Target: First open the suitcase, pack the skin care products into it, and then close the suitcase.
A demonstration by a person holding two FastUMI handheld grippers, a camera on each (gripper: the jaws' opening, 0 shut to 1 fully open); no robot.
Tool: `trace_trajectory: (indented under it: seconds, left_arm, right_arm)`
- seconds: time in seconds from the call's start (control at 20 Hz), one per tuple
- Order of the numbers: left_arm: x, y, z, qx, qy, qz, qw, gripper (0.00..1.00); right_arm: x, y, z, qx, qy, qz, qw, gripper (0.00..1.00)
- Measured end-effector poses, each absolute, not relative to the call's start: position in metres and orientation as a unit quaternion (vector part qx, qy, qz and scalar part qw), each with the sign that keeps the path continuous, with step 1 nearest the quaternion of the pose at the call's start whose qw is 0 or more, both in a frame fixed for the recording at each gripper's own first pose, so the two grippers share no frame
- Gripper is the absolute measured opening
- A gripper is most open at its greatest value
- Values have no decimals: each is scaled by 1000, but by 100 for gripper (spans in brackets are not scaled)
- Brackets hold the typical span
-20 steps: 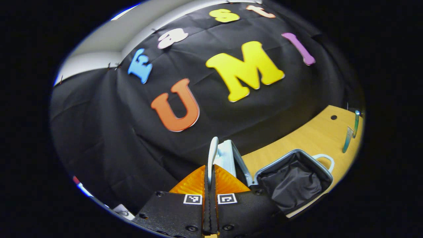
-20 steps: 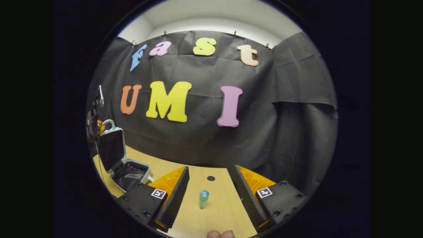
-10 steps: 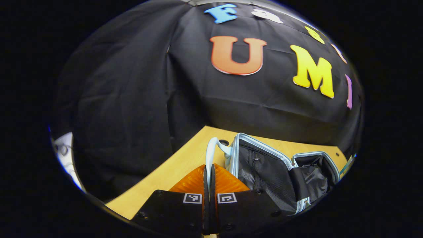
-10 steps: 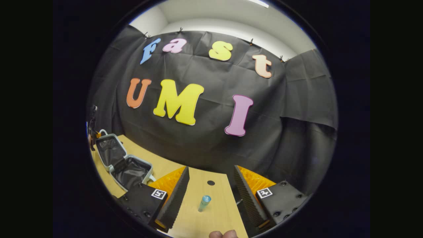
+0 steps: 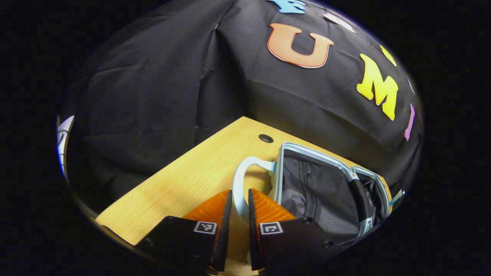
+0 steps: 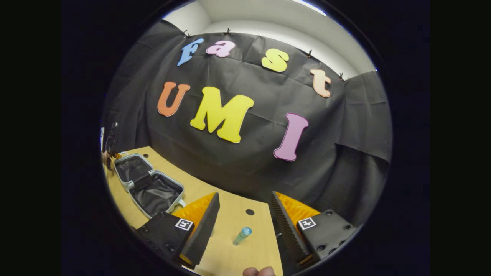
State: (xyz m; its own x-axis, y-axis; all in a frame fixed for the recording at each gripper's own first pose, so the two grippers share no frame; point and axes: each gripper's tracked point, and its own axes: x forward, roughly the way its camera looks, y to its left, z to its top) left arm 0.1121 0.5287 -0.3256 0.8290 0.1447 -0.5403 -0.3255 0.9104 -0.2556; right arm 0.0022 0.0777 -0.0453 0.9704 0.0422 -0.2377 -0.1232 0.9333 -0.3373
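In the left gripper view, the left gripper (image 5: 240, 203) has its two orange fingers (image 5: 210, 209) a little apart, and the white handle (image 5: 241, 184) of the suitcase (image 5: 318, 188) passes through the narrow gap between them. It is not possible to tell if the pads press the handle or stand just beside it, so the grasp is not sure. The handle is a curved loop, joined to the edge of the lid half of the suitcase. This lid half shows its grey lining with a zipper and lies to the right of the fingers. Behind it is the second half, with a black lining. The suitcase is open and lies on the wooden surface (image 5: 184, 180), which has a small round hole (image 5: 265, 138) near its far edge.

In the right gripper view, the right gripper (image 6: 242, 214) has its fingers (image 6: 205, 222) spread wide apart and holds nothing. Between them, on the surface (image 6: 230, 253), stands a small bottle (image 6: 241, 235) with a blue-green cap, tilted, not touched by either finger. Beyond it there is a dark round hole in the wood. Far to the left the open suitcase (image 6: 147, 184) lies flat with both halves up, well apart from the bottle. At the bottom edge, a part of the person's hand (image 6: 259, 271) is visible.
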Motion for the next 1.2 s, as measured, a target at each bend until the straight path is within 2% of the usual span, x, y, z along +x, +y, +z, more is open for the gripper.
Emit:
trace_trajectory:
  seconds: [0.1,0.15,0.25,0.3,0.45,0.5,0.55,0.75,0.95,1.2]
  left_arm:
    - [106,530,-314,-163,262,125,943,40]
    - [105,529,-304,-155,256,123,946,39]
    - [105,523,-283,-138,241,124,953,86]
    - [103,517,-270,-124,236,126,956,89]
    - [102,479,-196,-84,175,131,972,90]
    - [103,457,-169,-77,154,129,977,97]
    - [103,433,-144,-68,135,128,980,99]
    - [97,324,-70,-43,77,104,991,97]
    - [84,214,-49,-45,61,77,994,98]
    - [74,74,-68,-38,89,-4,995,100]
  right_arm:
    - [3,73,-54,-171,120,40,977,80]
    - [2,70,-57,-168,123,41,977,80]
    - [-1,60,-62,-161,125,37,978,80]
    - [-1,55,-65,-154,127,37,979,80]
    - [2,38,-72,-127,129,32,983,80]
    - [4,31,-75,-115,131,33,984,80]
    - [4,23,-79,-101,132,34,985,80]
    - [11,-22,-91,-56,132,8,990,80]
    - [11,-63,-115,-28,142,-7,989,80]
    - [8,-87,-138,-13,151,3,988,80]
